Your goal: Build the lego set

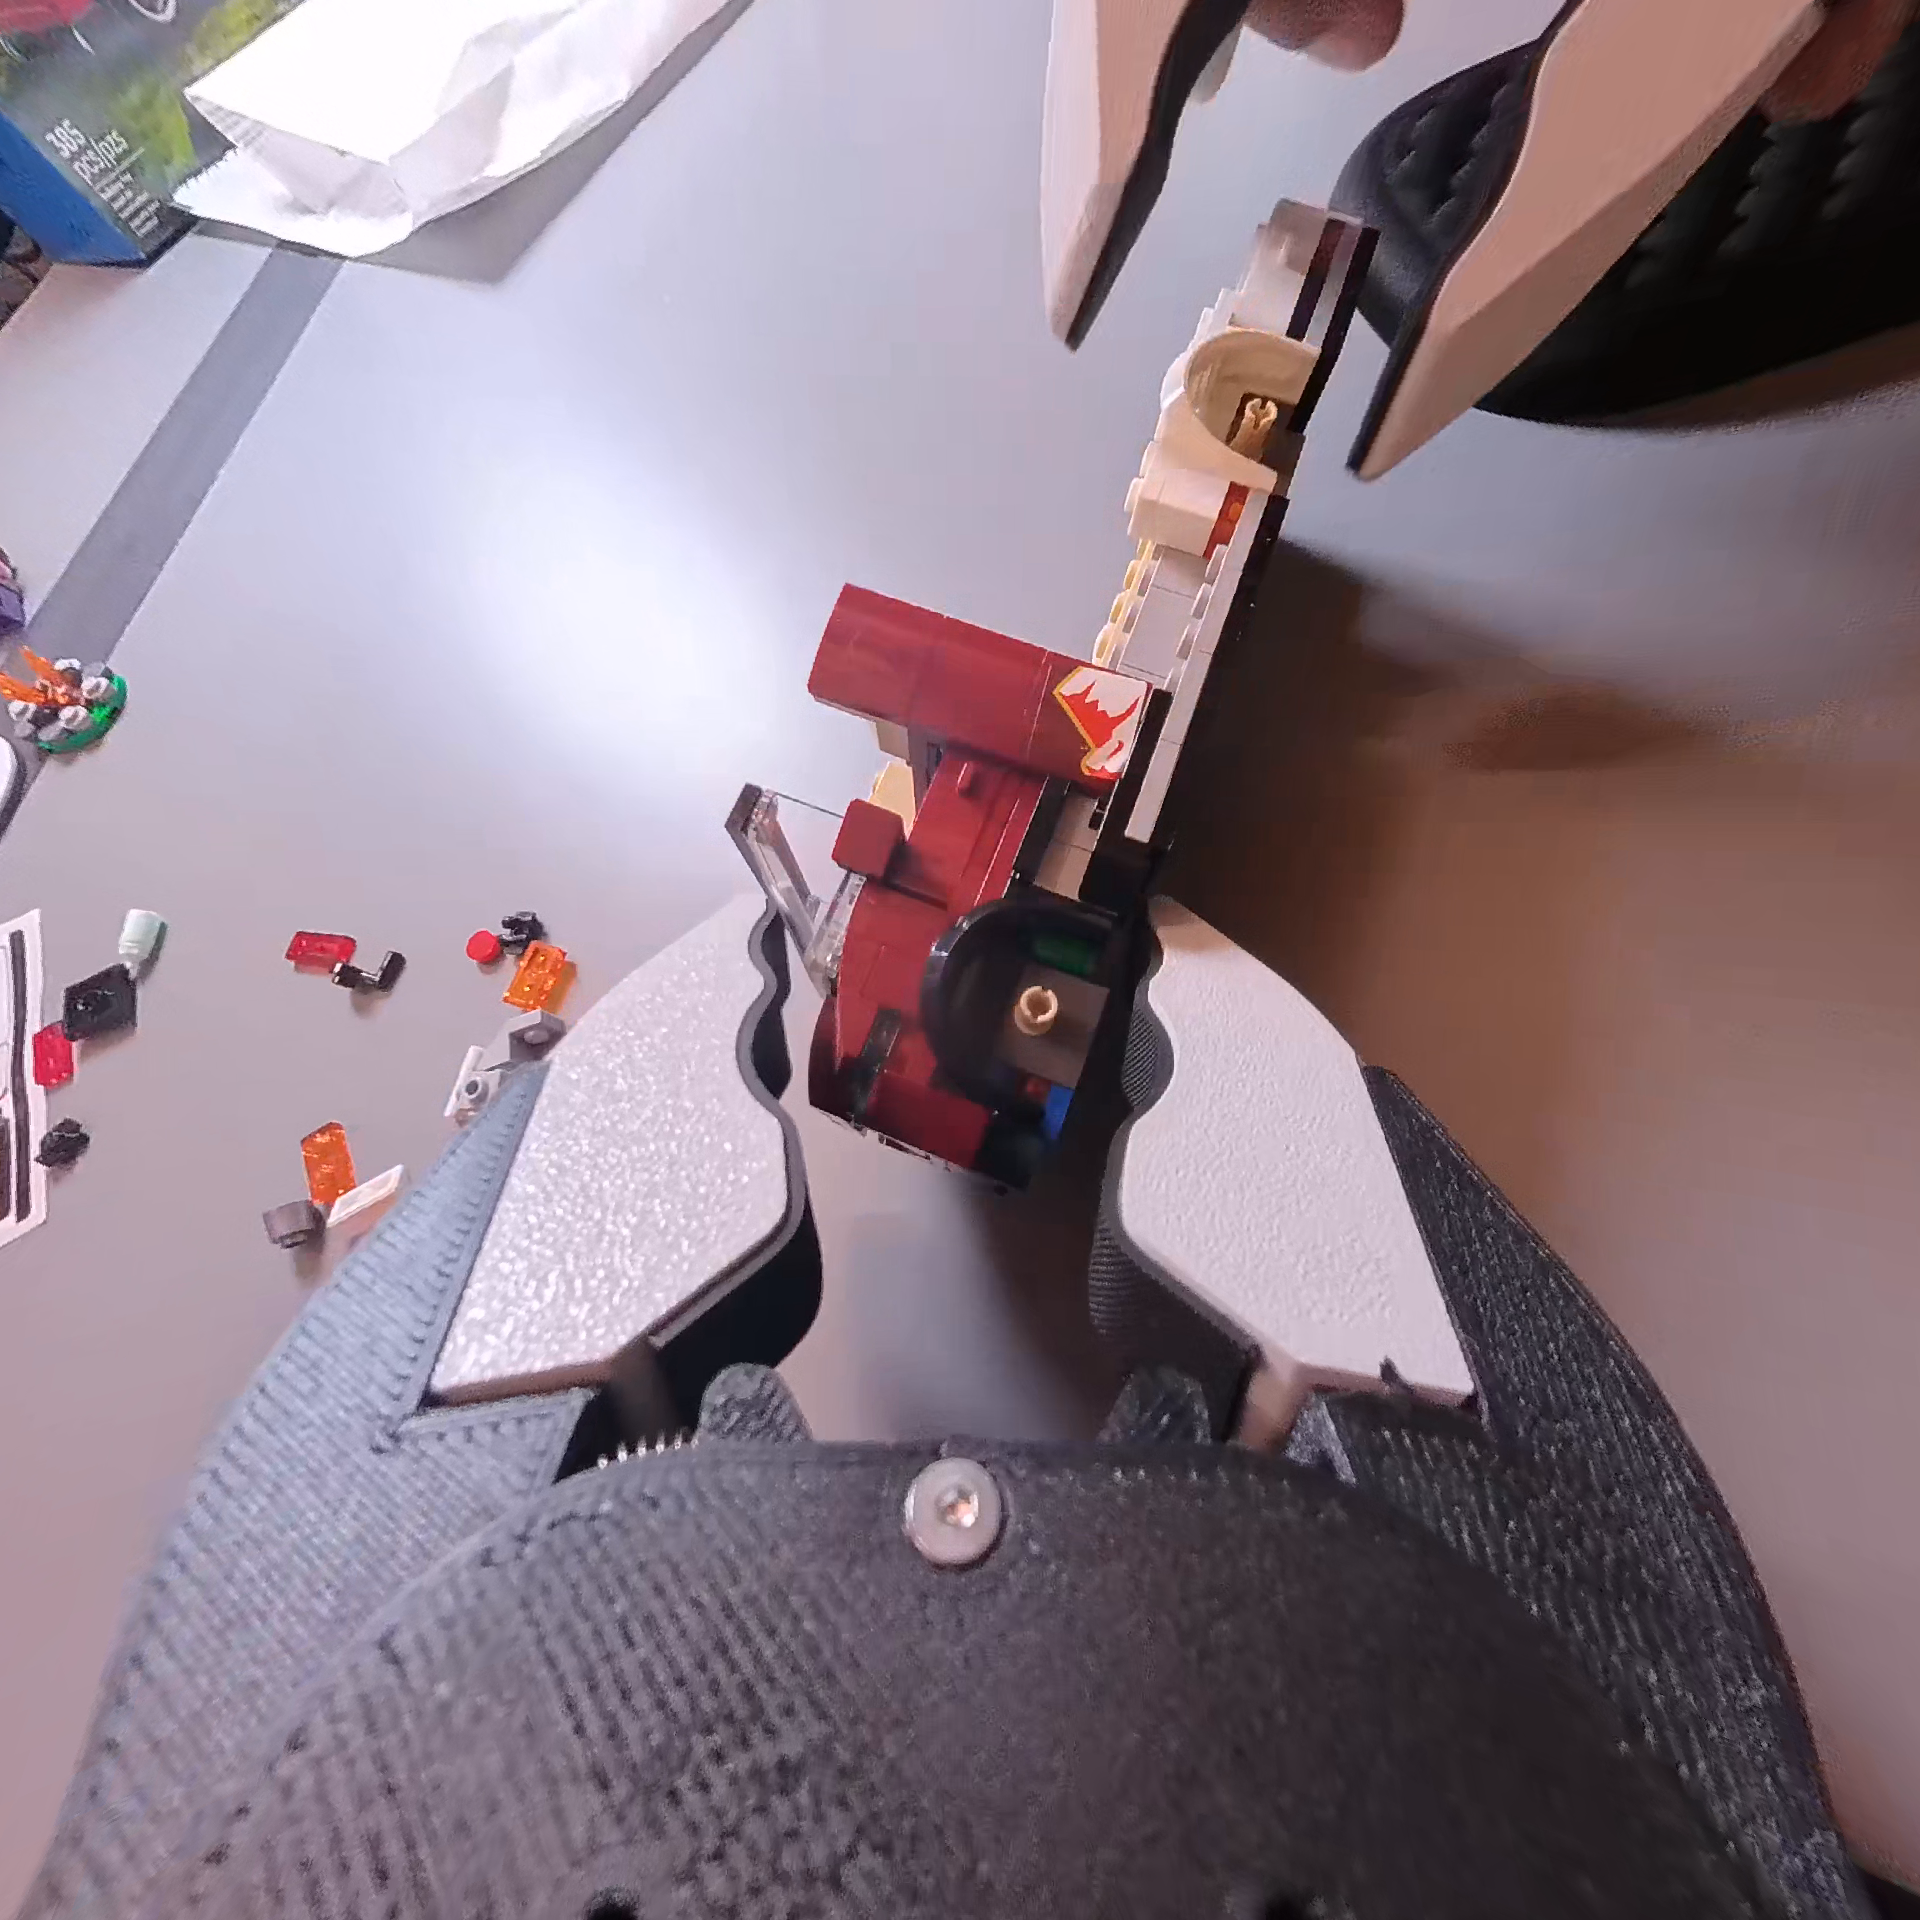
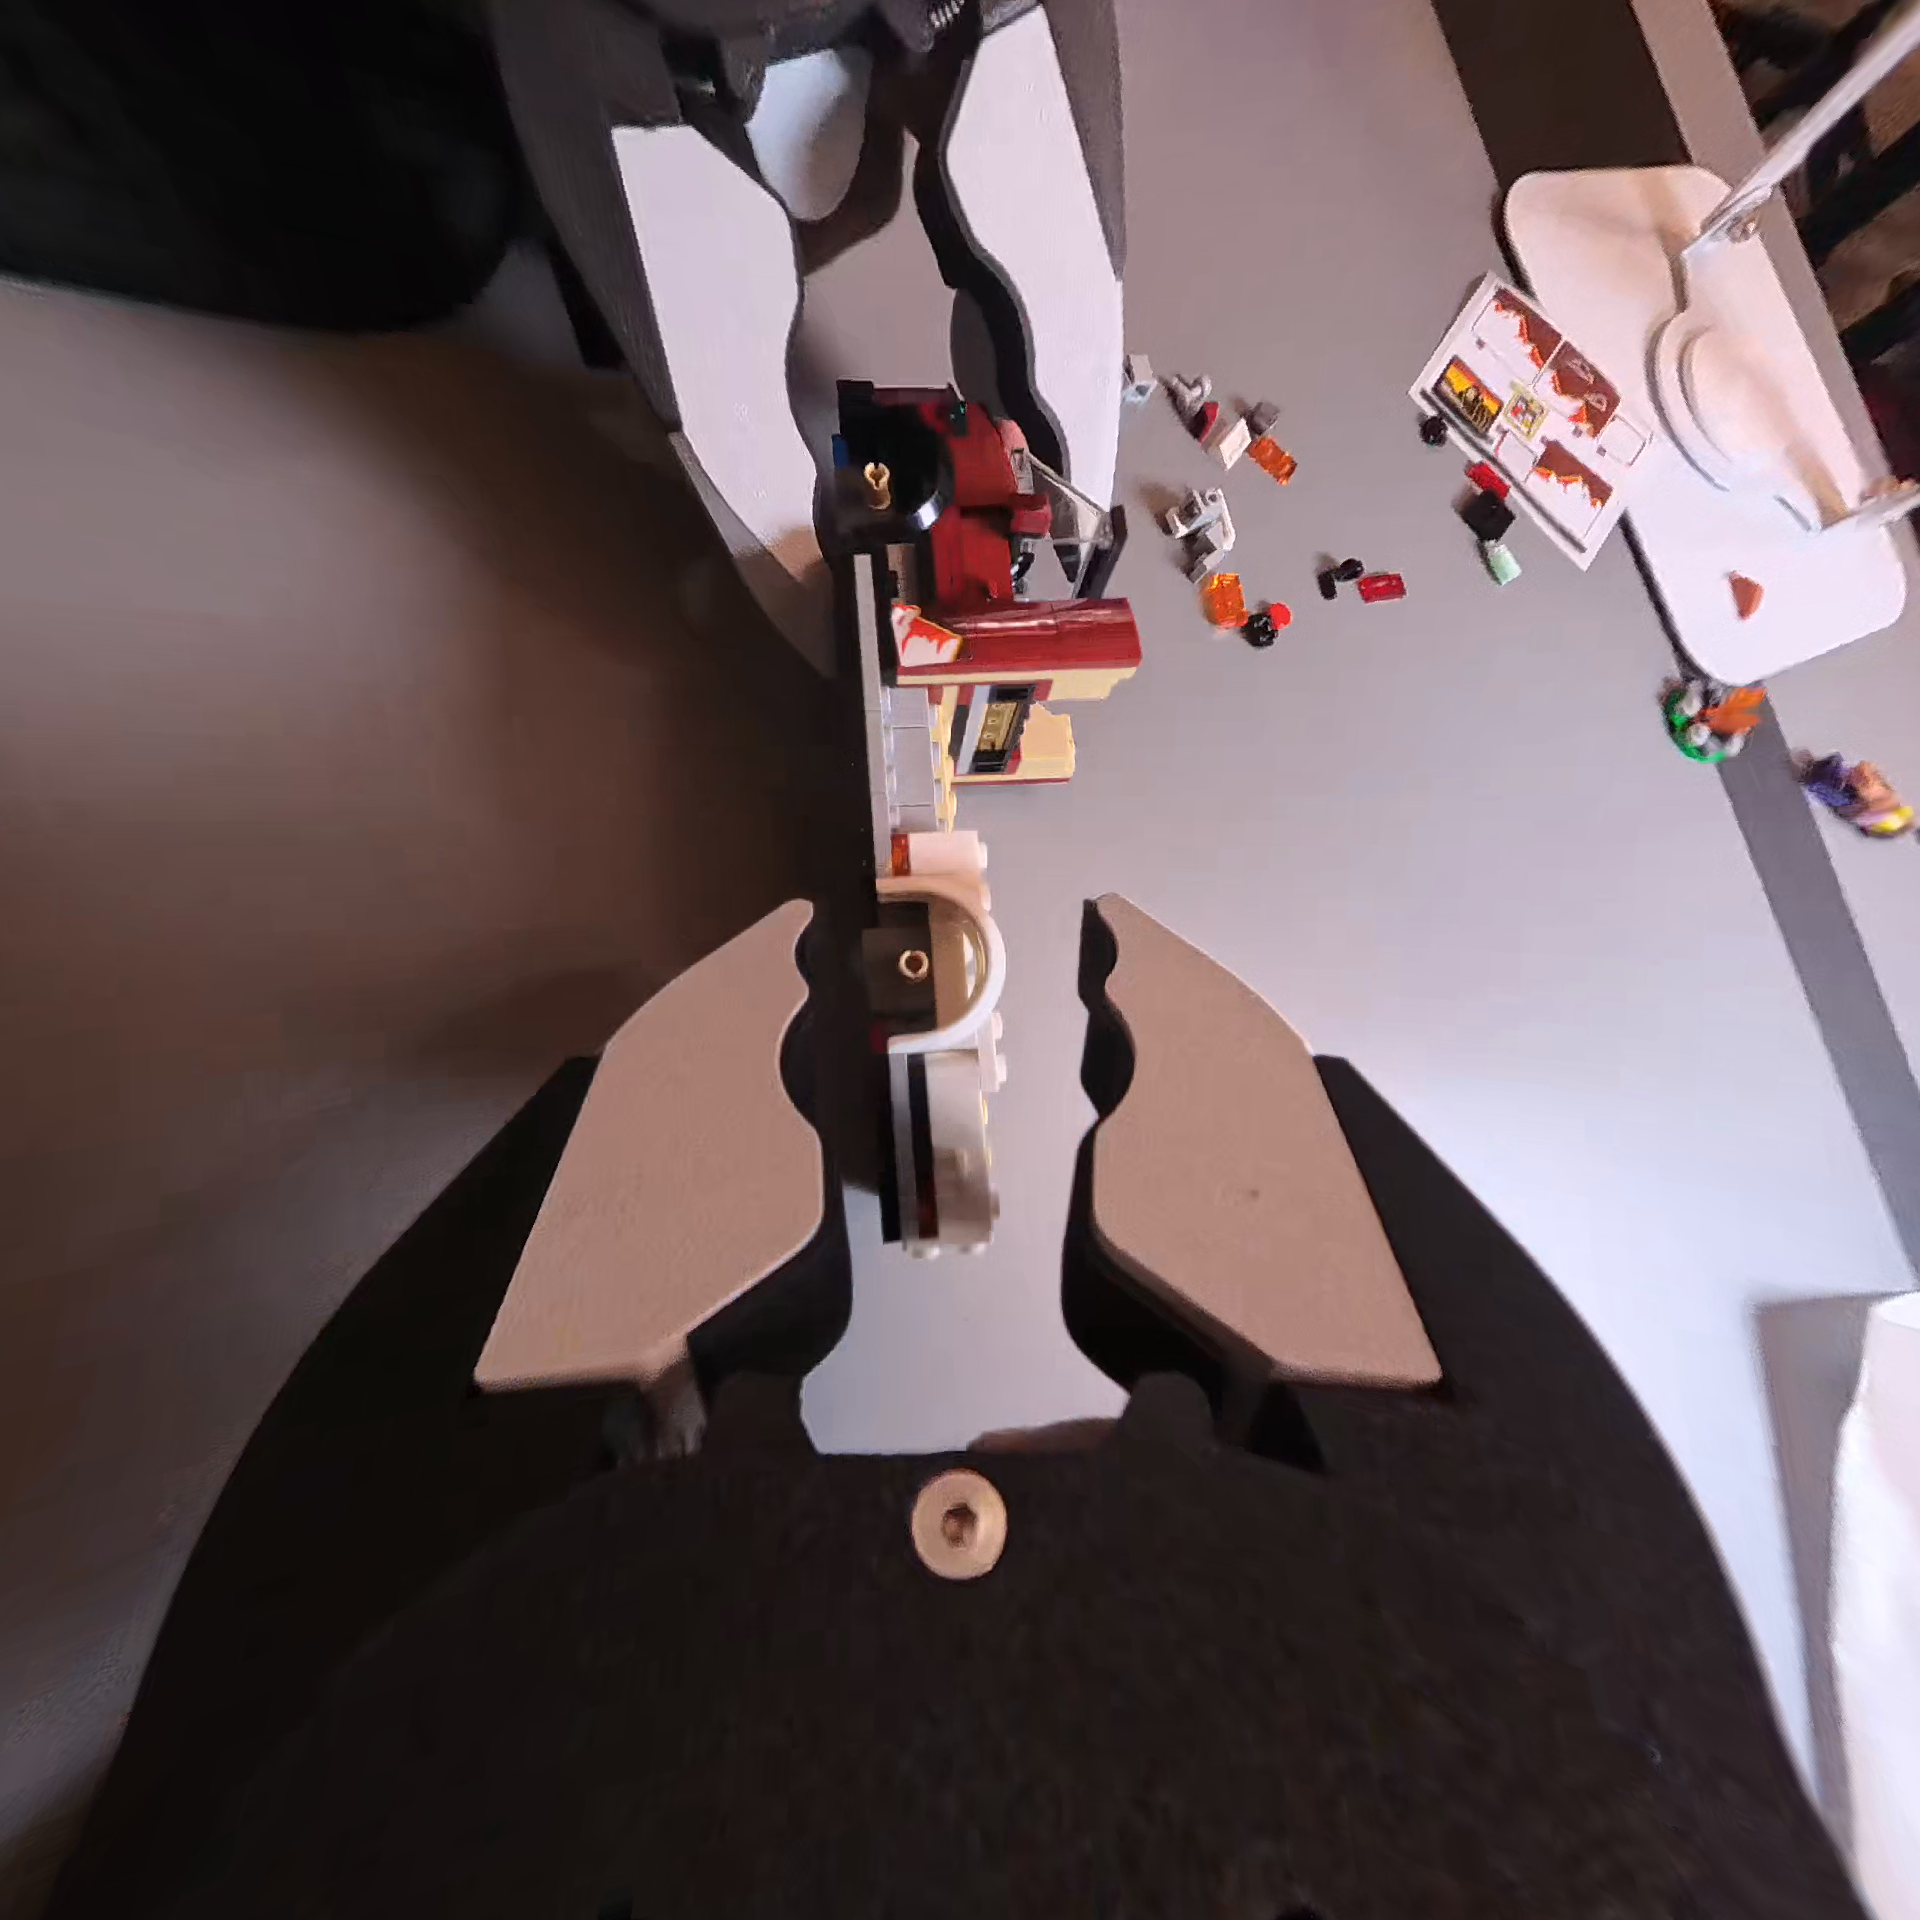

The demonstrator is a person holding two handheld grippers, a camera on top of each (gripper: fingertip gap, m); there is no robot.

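A lego truck with a dark red cab and a white rear lies on its side on the grey table, its black base plate upright. My left gripper is shut on the cab end: one finger is against the clear windscreen, the other against the base plate. It shows at the top of the right wrist view. My right gripper is open around the white rear end. Its left finger is at the base plate and its right finger stands apart from the wheel arch. It also shows in the left wrist view.
Loose small pieces in orange, red, black and grey lie left of the truck, with a sticker sheet beyond them. A white paper bag and the set's box lie at the far left. A white stand base and a small green build are nearby. The small green build lies around 25 cm away from my left fingertips. It is also in sight in the left wrist view.
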